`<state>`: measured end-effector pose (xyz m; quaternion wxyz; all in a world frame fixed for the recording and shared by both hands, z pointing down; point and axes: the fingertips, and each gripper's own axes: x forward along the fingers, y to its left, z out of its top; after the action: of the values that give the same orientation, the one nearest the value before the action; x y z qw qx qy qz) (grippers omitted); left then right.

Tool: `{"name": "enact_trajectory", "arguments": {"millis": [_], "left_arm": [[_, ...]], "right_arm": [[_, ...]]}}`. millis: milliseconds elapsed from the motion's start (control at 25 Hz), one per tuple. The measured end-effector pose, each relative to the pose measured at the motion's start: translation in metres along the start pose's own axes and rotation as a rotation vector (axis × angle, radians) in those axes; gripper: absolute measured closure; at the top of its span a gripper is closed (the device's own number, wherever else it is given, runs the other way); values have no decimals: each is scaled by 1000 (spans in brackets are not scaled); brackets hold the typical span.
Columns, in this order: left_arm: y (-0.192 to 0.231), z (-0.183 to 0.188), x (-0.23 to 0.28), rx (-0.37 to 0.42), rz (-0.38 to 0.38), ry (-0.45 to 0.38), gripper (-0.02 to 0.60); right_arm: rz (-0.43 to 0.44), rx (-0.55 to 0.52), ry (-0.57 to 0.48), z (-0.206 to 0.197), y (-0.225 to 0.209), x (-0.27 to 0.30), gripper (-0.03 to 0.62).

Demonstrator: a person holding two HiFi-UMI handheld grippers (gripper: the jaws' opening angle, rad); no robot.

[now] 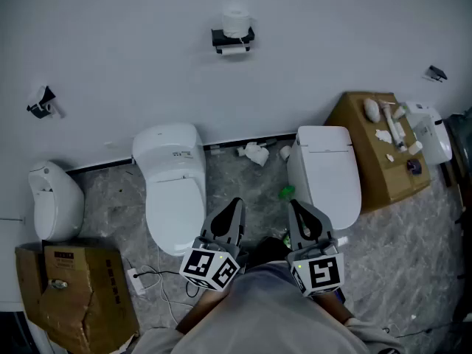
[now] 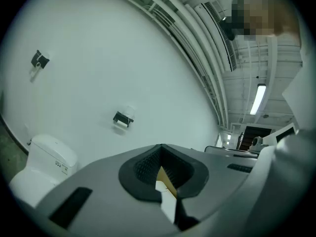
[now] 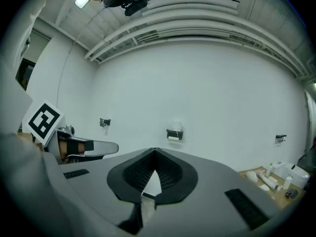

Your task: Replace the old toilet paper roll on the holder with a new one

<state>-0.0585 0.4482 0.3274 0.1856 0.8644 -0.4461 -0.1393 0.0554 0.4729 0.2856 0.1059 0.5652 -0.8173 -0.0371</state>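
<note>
A black toilet paper holder (image 1: 233, 40) hangs high on the white wall, with a white paper roll (image 1: 236, 21) standing on top of it. It shows small in the left gripper view (image 2: 123, 118) and in the right gripper view (image 3: 174, 134). My left gripper (image 1: 235, 200) and right gripper (image 1: 293, 204) are held side by side close to my body, far back from the wall. Both point toward it. Both are shut with nothing between the pads, as the left gripper (image 2: 161, 146) and the right gripper (image 3: 154, 150) show in their own views.
Two white toilets (image 1: 175, 190) (image 1: 329, 169) stand against the wall ahead, and a third fixture (image 1: 53, 201) stands at the left. Cardboard boxes sit at the lower left (image 1: 74, 293) and at the right (image 1: 372, 153), the right one bearing small white items. White litter (image 1: 256, 153) lies between the toilets.
</note>
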Motion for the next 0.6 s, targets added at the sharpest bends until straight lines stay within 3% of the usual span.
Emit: {"name": "enact_trajectory", "arguments": {"millis": [440,600], "left_arm": [[7,13,14,9,5,6,578],[9,11,28,17,7,20,578]], "right_arm": [[51,35,-5,4,0,15,578],[93,100,3,0,-7,29,577]]}}
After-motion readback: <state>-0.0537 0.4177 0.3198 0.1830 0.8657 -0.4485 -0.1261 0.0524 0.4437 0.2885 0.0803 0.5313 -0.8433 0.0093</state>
